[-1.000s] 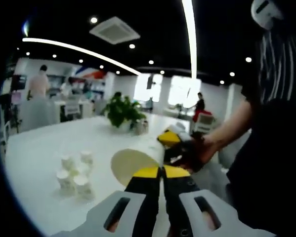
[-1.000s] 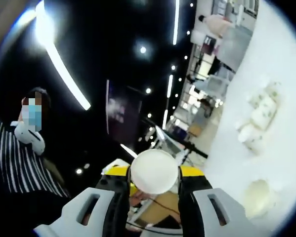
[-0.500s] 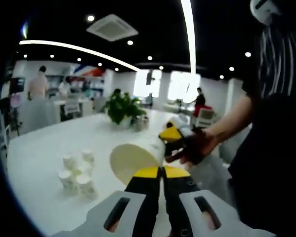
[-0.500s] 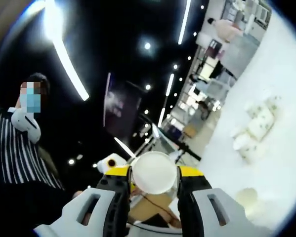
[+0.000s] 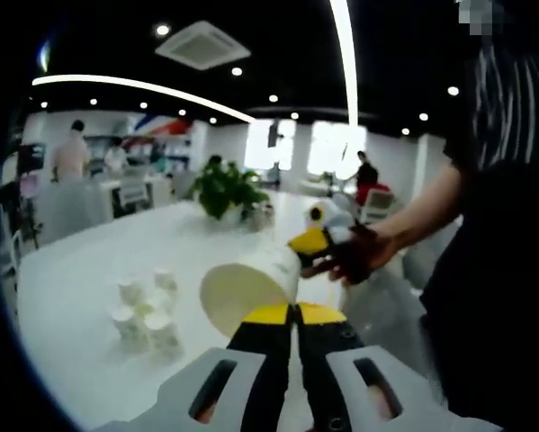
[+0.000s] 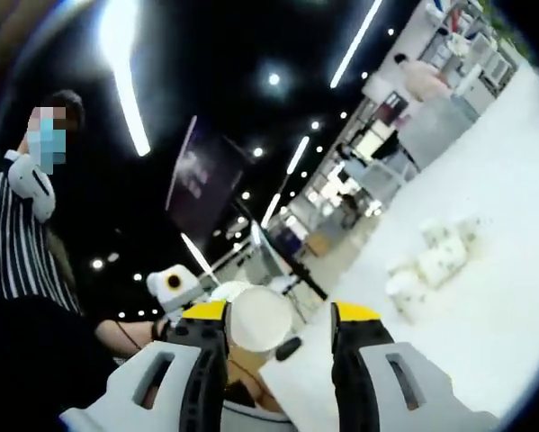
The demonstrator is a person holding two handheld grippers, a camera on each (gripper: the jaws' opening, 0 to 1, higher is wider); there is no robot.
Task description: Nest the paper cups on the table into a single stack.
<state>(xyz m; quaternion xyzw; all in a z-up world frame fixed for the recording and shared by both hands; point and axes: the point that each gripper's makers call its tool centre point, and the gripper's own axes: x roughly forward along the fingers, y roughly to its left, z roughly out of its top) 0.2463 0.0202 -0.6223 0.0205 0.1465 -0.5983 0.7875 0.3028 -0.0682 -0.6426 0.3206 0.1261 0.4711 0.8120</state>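
Observation:
My left gripper [image 5: 294, 315] is shut on the rim of a white paper cup [image 5: 244, 292], which lies on its side with its mouth toward the camera. My right gripper [image 5: 316, 241], held by a hand [image 5: 361, 256], sits just past the cup's base. In the right gripper view, my right gripper [image 6: 280, 315] is open. The cup's round base [image 6: 260, 319] sits close to its left jaw, with a gap on the other side. Several loose paper cups [image 5: 148, 313] stand clustered on the white table [image 5: 71, 270]. The same cluster [image 6: 431, 261] appears in the right gripper view.
A potted plant [image 5: 229, 191] stands at the table's far end. A person in a striped top [image 5: 512, 135] stands close on the right. Other people and desks fill the room behind. The table [image 6: 494, 315] has bare surface around the cluster.
My right gripper's jaws have spread apart and let go of the cup's base. The cup stays in my left gripper. The right gripper view has swung, so the cluster appears shifted.

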